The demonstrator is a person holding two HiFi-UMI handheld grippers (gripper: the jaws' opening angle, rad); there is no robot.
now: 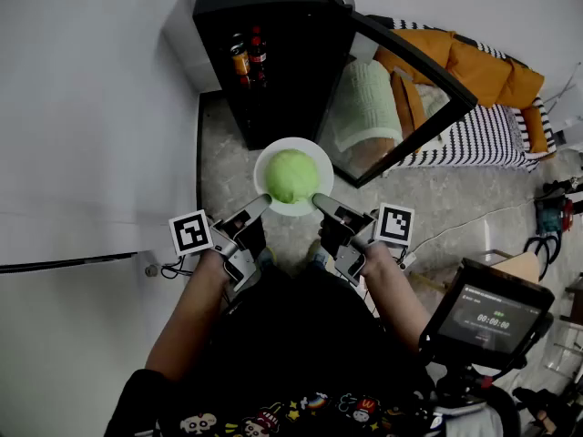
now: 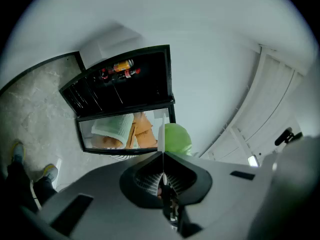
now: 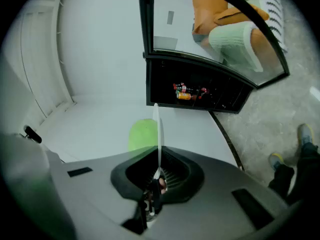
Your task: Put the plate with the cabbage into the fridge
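A white plate carries a green cabbage in mid-air in front of the open black fridge. My left gripper is shut on the plate's near left rim. My right gripper is shut on its near right rim. In the left gripper view the plate shows edge-on between the jaws, with the cabbage behind. The right gripper view shows the same plate as a thin white edge and the cabbage to its left.
The fridge's glass door stands swung open to the right. Bottles sit on an upper shelf inside. A white wall runs along the left. An orange and striped seat and a screen device stand at the right.
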